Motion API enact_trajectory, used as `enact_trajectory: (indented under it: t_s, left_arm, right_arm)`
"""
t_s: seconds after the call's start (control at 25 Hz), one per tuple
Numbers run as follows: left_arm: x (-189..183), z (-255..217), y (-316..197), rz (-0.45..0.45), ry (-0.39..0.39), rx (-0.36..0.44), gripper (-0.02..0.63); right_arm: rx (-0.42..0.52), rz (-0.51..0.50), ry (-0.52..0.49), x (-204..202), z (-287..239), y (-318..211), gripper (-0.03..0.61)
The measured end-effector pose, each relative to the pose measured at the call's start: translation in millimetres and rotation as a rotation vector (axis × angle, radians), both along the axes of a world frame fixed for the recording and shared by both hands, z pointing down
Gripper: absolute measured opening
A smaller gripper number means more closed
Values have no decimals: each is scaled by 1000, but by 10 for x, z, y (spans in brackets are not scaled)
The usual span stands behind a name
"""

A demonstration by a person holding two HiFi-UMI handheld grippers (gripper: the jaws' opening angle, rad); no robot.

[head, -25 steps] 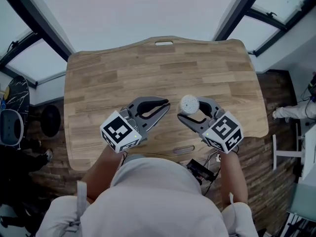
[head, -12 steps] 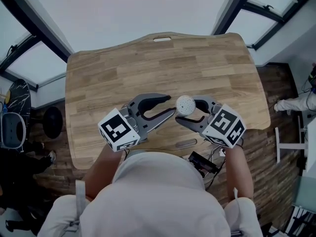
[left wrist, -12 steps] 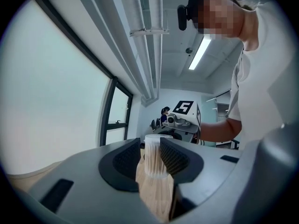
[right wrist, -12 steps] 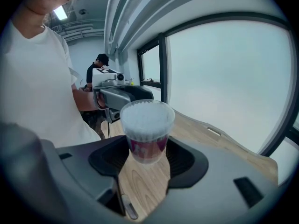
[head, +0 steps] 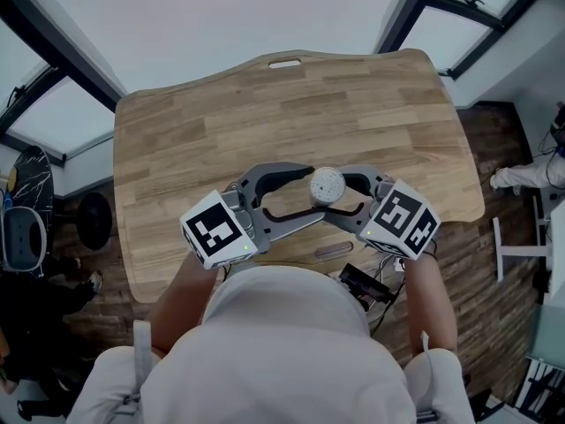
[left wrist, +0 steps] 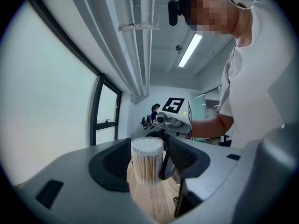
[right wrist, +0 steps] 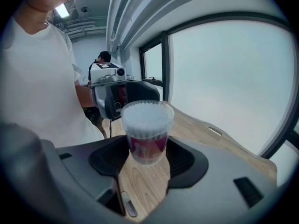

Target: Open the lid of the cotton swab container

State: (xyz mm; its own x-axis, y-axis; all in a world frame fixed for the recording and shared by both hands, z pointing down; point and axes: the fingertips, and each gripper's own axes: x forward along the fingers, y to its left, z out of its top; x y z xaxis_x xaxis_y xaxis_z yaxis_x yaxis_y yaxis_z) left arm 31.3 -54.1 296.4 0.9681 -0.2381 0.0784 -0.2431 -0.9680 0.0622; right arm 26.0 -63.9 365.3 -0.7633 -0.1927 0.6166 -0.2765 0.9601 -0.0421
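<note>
The right gripper (right wrist: 148,158) is clamped on the cotton swab container (right wrist: 147,132), holding it above the bare wooden table (head: 265,113). The left gripper (left wrist: 148,161) faces it. Its jaws have just been opening and now stand wide on either side of the container, not pressing it. Past both grippers, open tabletop runs to the far edge. Windows (head: 53,117) lie beyond, and dark floor (head: 503,148) lies off the right gripper's side.

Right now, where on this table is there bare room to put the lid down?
The wooden table is bare from its far handle slot to mid-board, both sides. Only the near middle, around the cotton swab container, is crowded.
</note>
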Motion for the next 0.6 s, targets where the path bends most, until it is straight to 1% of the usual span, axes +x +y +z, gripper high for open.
enact_trajectory:
  t_s: [0.12, 0.48, 0.6]
  left_arm:
    - [37, -3, 5, 10, -2, -2, 250]
    - [125, -11, 17, 25, -36, 55, 264]
    - [133, -8, 37, 30, -37, 58, 264]
  right_arm:
    - [13, -16, 8, -21, 4, 33, 259]
    - [40, -59, 19, -66, 9, 120, 259]
    - [48, -64, 24, -62, 10, 133, 259]
